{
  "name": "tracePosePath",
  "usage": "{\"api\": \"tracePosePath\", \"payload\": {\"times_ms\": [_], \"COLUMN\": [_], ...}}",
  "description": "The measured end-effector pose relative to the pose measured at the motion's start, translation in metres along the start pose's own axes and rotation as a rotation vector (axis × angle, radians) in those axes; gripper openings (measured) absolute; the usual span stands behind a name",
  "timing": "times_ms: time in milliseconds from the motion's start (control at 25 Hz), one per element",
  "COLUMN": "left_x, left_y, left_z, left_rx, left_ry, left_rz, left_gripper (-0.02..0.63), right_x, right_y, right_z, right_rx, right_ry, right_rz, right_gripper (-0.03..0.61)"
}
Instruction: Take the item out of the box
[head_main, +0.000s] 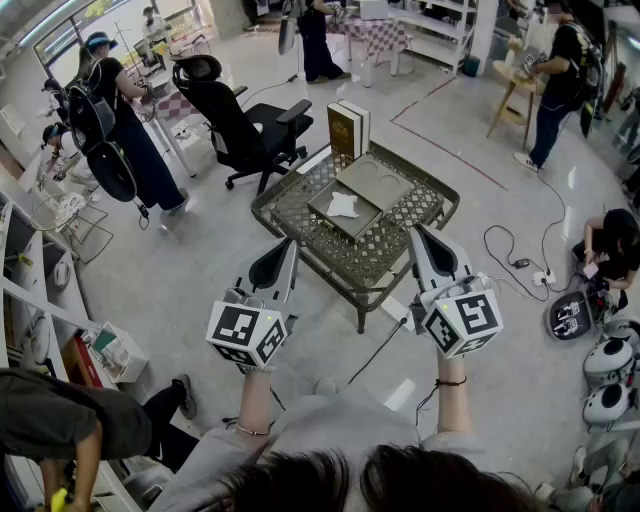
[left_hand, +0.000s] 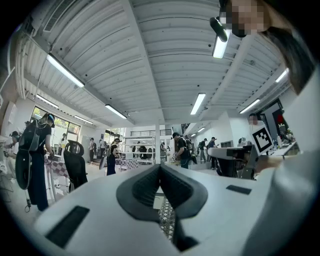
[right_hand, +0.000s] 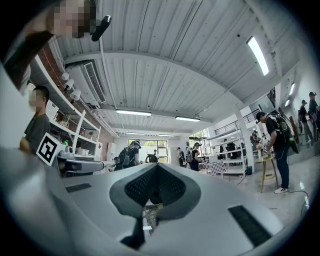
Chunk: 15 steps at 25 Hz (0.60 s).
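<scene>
Jaws of the left gripper (head_main: 290, 245) were shut together on nothing, the white item (head_main: 344, 205) lay inside the open box (head_main: 318, 207) on the lattice table (head_main: 400, 218) ahead, and the right gripper (head_main: 418, 232) was likewise closed, empty.

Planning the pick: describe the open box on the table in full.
The box is flat, square and olive-grey, and looks like cardboard. It lies open on the lattice table, with its lid laid flat against its far edge. A small white item lies inside. Nothing else touches it.
</scene>
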<state>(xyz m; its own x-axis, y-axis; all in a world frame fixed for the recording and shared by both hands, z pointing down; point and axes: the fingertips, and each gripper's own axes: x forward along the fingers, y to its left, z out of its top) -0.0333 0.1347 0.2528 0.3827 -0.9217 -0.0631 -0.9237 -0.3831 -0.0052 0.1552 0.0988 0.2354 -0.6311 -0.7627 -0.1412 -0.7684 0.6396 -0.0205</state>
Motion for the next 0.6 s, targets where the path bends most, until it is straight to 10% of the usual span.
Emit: {"api": "tracePosePath", "payload": {"times_ms": [600], "left_x": [0.013], "left_y": [0.041], "left_z": [-0.011], "left_rx": [-0.007], "left_ry": [0.011], "left_rz": [-0.016], "left_gripper": [0.017], "right_x": [0.035], "right_y": [0.002], "right_z": [-0.016], "right_rx": [0.022], "right_ry": [0.017], "right_rz": [-0.013], "right_gripper": [0.021]}}
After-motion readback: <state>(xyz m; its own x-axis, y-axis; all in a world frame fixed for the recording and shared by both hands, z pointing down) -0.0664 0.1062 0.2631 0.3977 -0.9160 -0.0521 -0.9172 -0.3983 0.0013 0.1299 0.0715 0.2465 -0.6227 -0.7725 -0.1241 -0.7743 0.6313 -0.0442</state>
